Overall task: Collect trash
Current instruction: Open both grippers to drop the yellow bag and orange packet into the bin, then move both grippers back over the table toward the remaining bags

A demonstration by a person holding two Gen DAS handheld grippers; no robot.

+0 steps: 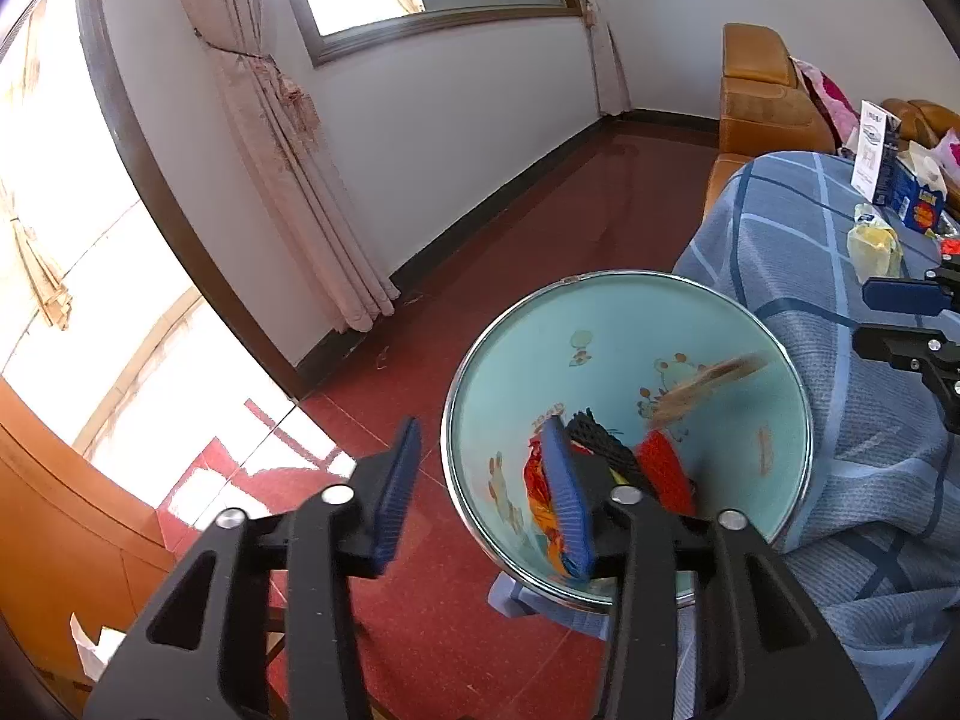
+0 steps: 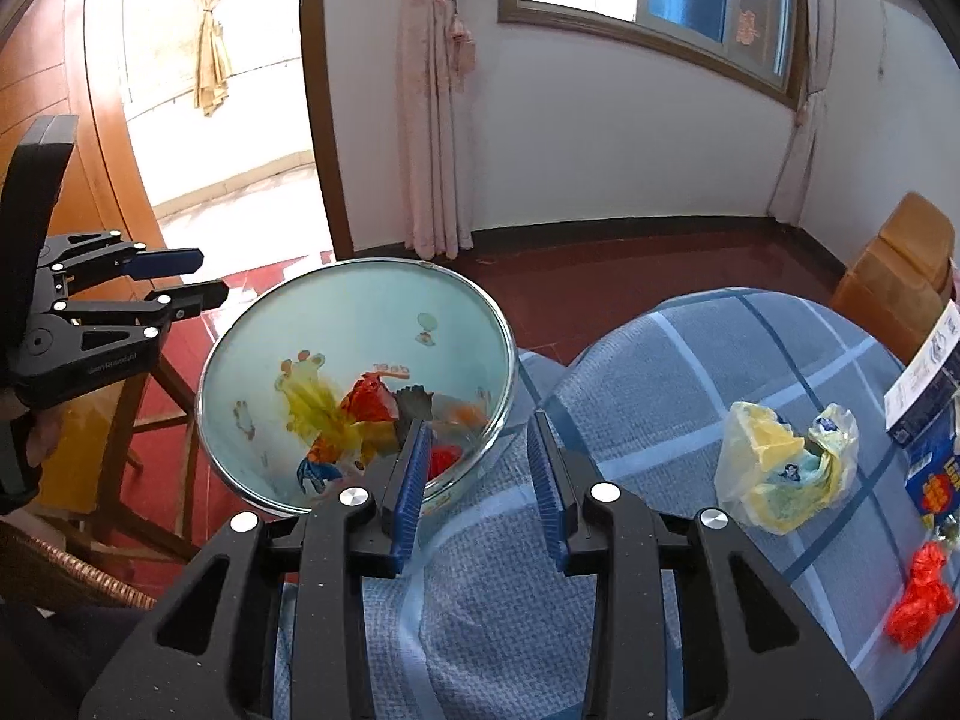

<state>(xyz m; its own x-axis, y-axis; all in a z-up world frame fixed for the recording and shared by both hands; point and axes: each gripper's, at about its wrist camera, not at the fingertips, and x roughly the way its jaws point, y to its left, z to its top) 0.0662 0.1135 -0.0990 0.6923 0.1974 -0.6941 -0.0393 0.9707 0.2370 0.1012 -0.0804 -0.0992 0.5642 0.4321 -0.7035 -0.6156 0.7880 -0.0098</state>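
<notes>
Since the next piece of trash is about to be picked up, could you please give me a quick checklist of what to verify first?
1. Right hand-held gripper empty: ok, pads apart with nothing between them.
2. Left hand-held gripper empty: ok, open, nothing held.
3. Round light-blue metal bin with cartoon prints within reach: ok, it stands beside the blue checked tablecloth, mouth open.
4. Earlier trash inside the bin: ok, red, yellow and black scraps lie at the bottom.
5. Trash left on the cloth: not ok, a crumpled yellow plastic bag and a crumpled red wrapper remain.
6. Path to the bag clear: ok.
</notes>
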